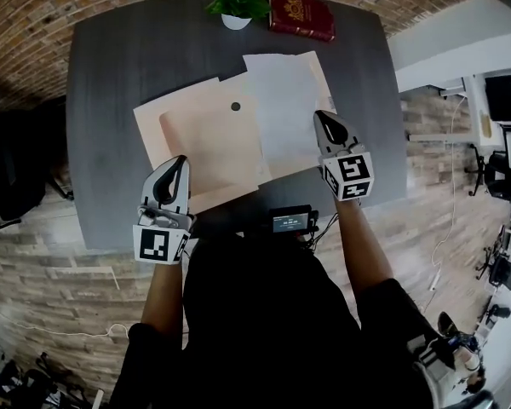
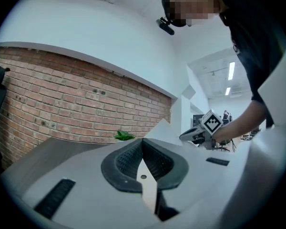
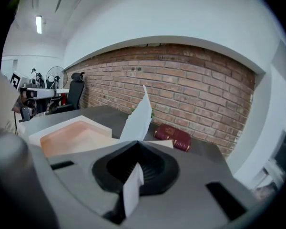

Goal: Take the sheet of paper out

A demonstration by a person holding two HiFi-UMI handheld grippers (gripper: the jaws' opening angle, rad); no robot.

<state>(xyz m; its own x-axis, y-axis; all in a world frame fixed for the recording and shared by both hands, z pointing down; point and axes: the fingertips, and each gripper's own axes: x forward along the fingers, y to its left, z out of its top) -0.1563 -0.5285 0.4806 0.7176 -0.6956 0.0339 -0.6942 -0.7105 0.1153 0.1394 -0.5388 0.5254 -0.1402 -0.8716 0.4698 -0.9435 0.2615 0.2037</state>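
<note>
Nearest the person, the left gripper [image 1: 177, 170] is pinched shut on the near edge of a tan envelope [image 1: 204, 135] that lies on the dark table [image 1: 111, 75]. The right gripper [image 1: 325, 122], also pressed together, nips the near right corner of the white sheet of paper [image 1: 281, 109]. The sheet seems mostly drawn out to the right, but its left edge looks tucked under the envelope, so freeing it remains. Beyond stand a plant [image 1: 237, 0] and a red book [image 1: 301, 15]
</note>
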